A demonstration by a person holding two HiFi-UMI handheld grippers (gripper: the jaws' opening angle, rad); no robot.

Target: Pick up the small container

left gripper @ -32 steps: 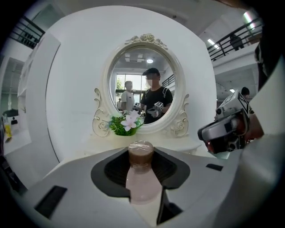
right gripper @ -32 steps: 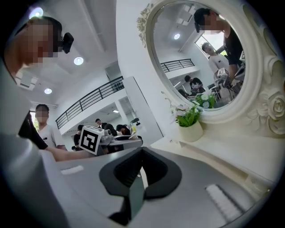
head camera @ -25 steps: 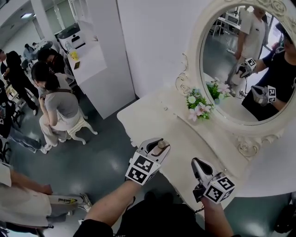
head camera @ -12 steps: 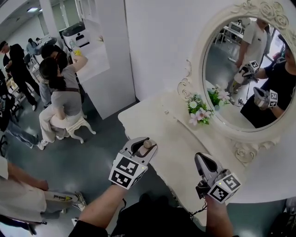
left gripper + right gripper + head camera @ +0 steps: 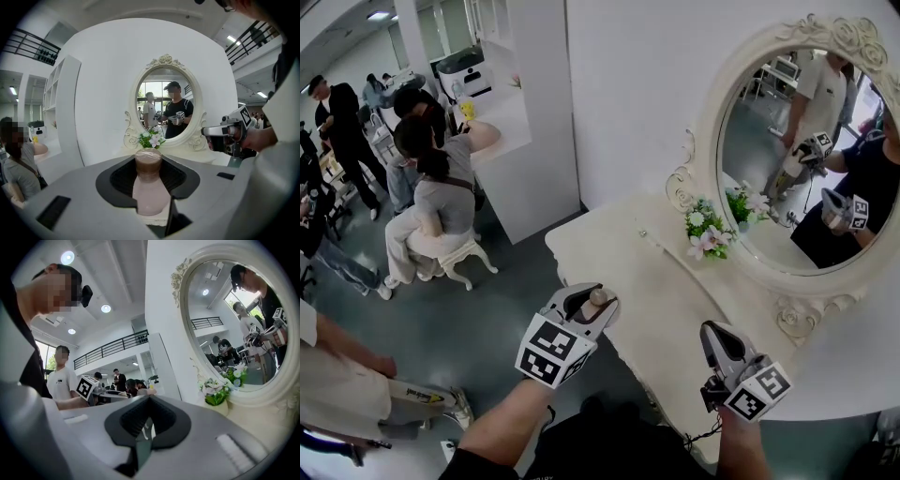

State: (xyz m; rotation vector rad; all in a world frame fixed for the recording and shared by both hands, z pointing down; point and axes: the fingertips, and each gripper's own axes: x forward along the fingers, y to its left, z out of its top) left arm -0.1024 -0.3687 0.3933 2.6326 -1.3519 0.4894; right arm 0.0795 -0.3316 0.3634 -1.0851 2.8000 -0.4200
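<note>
The small container [image 5: 148, 187], a pale pink bottle with a brown cap, stands upright between the jaws of my left gripper [image 5: 149, 180], which is shut on its body. In the head view that gripper [image 5: 586, 306] hovers just off the dressing table's [image 5: 652, 281] near left edge, and the container's cap [image 5: 598, 297] pokes out of it. My right gripper [image 5: 713, 339] hangs over the table's near right corner. Its jaws are shut with nothing between them, as the right gripper view [image 5: 146, 427] also shows.
An oval mirror [image 5: 811, 169] in an ornate white frame stands at the back of the table, with a small pot of flowers [image 5: 705, 232] before it. A white partition wall [image 5: 539, 141] rises to the left. Several people sit and stand on the floor at far left [image 5: 431, 202].
My left gripper, still holding the container, has drifted left off the table's edge and slightly lower. The right gripper has barely moved.
</note>
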